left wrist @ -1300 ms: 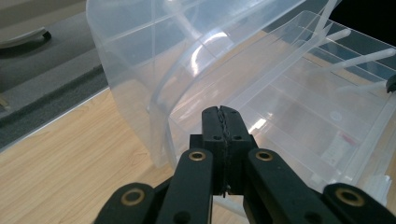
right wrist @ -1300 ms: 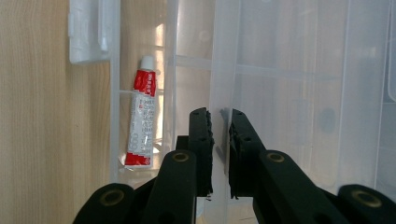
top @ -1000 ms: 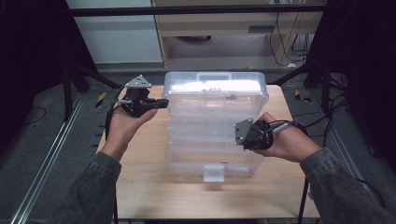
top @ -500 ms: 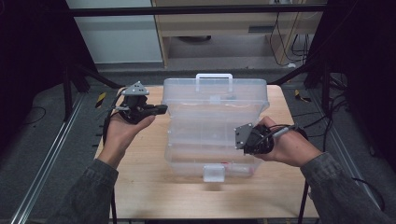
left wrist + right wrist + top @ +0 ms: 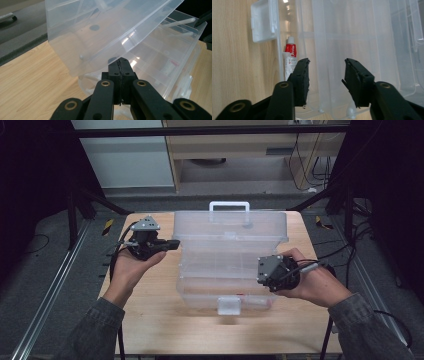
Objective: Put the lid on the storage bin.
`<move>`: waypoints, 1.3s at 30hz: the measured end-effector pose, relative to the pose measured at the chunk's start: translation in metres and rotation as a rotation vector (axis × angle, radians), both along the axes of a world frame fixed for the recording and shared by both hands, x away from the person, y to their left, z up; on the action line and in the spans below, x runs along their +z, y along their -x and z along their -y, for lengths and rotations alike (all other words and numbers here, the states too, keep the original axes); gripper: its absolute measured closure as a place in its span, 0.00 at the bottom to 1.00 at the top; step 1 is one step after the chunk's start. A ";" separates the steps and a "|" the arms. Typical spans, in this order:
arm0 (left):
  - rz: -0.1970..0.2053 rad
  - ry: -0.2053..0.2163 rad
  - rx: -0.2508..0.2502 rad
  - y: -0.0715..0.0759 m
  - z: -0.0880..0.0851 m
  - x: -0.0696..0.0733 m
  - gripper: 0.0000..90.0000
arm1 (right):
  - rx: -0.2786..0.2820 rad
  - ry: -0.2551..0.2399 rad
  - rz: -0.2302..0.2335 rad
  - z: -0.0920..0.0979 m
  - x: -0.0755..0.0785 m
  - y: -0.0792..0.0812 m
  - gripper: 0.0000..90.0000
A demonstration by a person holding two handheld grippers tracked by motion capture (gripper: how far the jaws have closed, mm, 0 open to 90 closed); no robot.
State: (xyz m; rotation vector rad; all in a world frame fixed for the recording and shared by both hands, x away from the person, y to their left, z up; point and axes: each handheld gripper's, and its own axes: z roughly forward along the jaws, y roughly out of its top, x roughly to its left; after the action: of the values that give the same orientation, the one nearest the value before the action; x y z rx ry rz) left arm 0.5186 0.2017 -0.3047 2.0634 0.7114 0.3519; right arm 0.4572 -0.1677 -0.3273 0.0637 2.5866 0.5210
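A clear plastic organiser box [image 5: 227,285] sits on the wooden table [image 5: 150,320] with its lid [image 5: 230,227] raised and its white handle [image 5: 229,206] at the top. My left gripper [image 5: 175,244] is shut with nothing between its jaws. In the left gripper view its tip [image 5: 121,61] rests against the lower edge of the lid [image 5: 100,32]. My right gripper [image 5: 262,271] is at the box's right side. Its jaws [image 5: 327,66] have just been opening and stand apart over the compartments, pressing on nothing. A small tube with a red cap [image 5: 290,60] lies in the front compartment.
The white latch [image 5: 229,306] hangs at the box's front edge, near the table's front. Bare wood lies left and right of the box. A metal rail [image 5: 55,290] runs along the floor at the left, and cables [image 5: 350,255] trail off the table's right side.
The lid has swung up and back, so its handle now shows at the top. The right gripper's jaws have parted. Both hands stayed nearly in place.
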 end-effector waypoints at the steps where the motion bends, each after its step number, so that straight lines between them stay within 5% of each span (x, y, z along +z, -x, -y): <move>1: 0.000 0.000 0.000 0.000 0.000 0.000 1.00 | -0.006 -0.007 0.002 0.002 0.000 0.002 0.55; 9: -0.004 -0.017 -0.015 0.008 0.000 -0.007 1.00 | -0.079 -0.052 0.023 0.014 -0.004 0.013 0.41; 11: 0.022 -0.021 -0.037 0.008 0.000 -0.009 1.00 | -0.122 -0.076 0.017 0.020 -0.006 0.017 0.36; 17: -0.010 -0.036 -0.036 0.019 -0.001 -0.017 1.00 | -0.196 -0.116 0.023 0.038 -0.010 0.026 0.29; 26: -0.008 -0.059 -0.046 0.031 -0.001 -0.029 1.00 | -0.303 -0.152 0.043 0.063 -0.015 0.036 0.26; 39: 0.001 -0.065 -0.042 0.045 -0.004 -0.044 1.00 | -0.346 -0.156 0.019 0.073 -0.027 0.035 0.24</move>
State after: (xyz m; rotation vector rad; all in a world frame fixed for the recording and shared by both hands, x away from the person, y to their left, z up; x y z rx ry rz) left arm 0.4739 0.2057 -0.3487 2.1362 0.6633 0.3562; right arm 0.4220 -0.2410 -0.3548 0.5448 2.4376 0.5851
